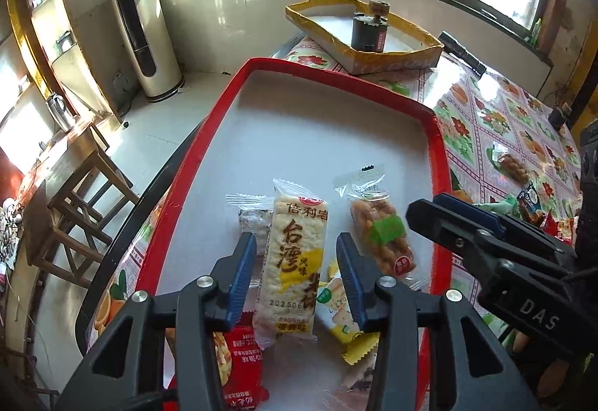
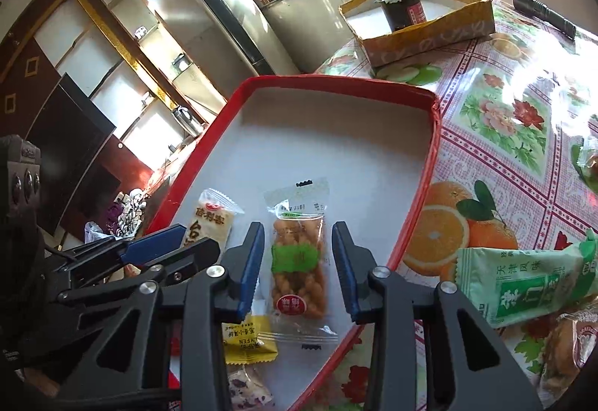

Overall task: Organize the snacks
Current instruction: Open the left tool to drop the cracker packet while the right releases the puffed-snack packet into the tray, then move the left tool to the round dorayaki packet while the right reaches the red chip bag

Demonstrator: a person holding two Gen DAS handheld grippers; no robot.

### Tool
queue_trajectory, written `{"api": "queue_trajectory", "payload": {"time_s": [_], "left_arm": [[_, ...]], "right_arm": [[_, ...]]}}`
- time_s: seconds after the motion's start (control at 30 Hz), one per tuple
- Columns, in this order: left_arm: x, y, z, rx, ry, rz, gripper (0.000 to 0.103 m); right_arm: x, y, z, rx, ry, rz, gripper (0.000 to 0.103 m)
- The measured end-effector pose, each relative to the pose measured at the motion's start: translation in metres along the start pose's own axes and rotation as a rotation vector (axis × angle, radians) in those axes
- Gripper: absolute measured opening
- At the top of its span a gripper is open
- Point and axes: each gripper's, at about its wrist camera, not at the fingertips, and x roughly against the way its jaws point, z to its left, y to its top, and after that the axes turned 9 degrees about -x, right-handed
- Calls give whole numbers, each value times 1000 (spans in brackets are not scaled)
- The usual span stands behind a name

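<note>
A red-rimmed tray (image 1: 228, 89) (image 2: 429, 164) with a white floor holds several wrapped snacks. My left gripper (image 1: 297, 274) is open above a long rice cracker pack (image 1: 295, 261), one finger on each side. My right gripper (image 2: 298, 269) is open above a clear pack of fried dough twists (image 2: 299, 261), which also shows in the left wrist view (image 1: 381, 235). A yellow candy pack (image 2: 248, 343), a red snack pack (image 1: 239, 362) and a small speckled pack (image 1: 252, 218) lie in the tray too. The right gripper shows in the left wrist view (image 1: 467, 227).
The tray lies on a floral tablecloth (image 2: 504, 104). A green snack pack (image 2: 523, 284) and other packs (image 1: 510, 164) lie on the cloth right of the tray. A yellow cardboard box (image 1: 373, 48) with a dark can (image 1: 368, 31) and a black torch (image 1: 461, 52) stand behind.
</note>
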Motion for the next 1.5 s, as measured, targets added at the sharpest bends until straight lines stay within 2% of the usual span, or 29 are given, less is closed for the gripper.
{"api": "queue_trajectory", "payload": {"time_s": [0.2, 0.37, 0.63, 0.83, 1.1, 1.5], "left_arm": [[14, -1, -23, -27, -39, -26, 47], [24, -2, -58, -73, -102, -32, 53], [34, -11, -118, -164, -193, -24, 55], [38, -19, -149, -204, -225, -15, 56], [49, -24, -173, -239, -235, -19, 56], [54, -24, -186, -259, -236, -20, 59]], "right_arm": [[62, -14, -24, -41, -19, -92, 48], [106, -37, -61, -116, -90, -138, 48], [174, -81, -123, -248, -210, -206, 48], [215, -101, -147, -302, -255, -274, 48], [246, -114, -165, -341, -275, -329, 51], [253, -122, -173, -354, -276, -347, 54]]}}
